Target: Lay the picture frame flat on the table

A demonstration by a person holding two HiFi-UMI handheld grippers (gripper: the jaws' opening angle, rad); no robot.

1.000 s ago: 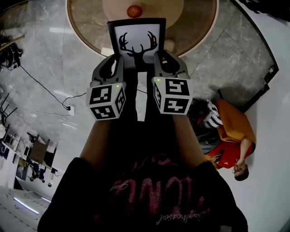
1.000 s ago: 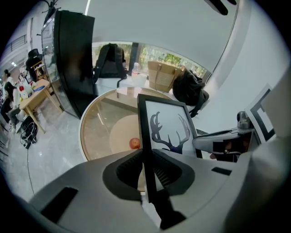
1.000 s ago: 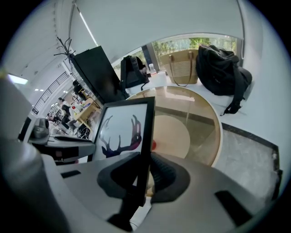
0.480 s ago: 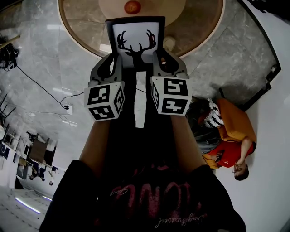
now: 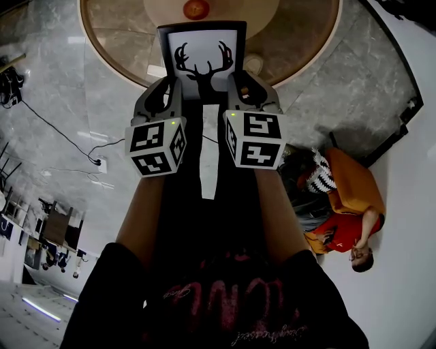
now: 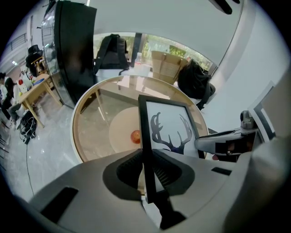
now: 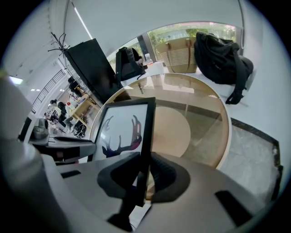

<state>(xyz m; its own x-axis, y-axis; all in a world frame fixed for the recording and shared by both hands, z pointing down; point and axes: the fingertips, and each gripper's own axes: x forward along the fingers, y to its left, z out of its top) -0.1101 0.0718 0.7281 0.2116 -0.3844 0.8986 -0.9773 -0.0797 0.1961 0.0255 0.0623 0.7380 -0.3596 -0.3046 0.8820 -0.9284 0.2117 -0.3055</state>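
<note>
A black picture frame point(image 5: 201, 58) with a deer-antler print is held above the round glass table point(image 5: 300, 41). My left gripper point(image 5: 165, 95) is shut on the frame's left edge point(image 6: 146, 150). The frame's right edge point(image 7: 144, 145) is clamped by my right gripper point(image 5: 240, 92). Both gripper views show the print, in the left gripper view point(image 6: 170, 129) and the right gripper view point(image 7: 122, 132), tilted over the table. The frame's lower part is hidden behind the grippers. A white strip point(image 5: 208, 150) hangs down below the frame between my arms.
A small red-orange fruit point(image 5: 195, 9) lies on the table's pale centre disc point(image 6: 122, 136) beyond the frame. A person in orange point(image 5: 344, 198) sits on the floor at the right. Black bags point(image 7: 218, 50) and a cardboard box point(image 6: 166, 66) lie past the table.
Both grippers and the frame have shifted slightly up and away in the head view, further over the table. The grip on both edges is unchanged.
</note>
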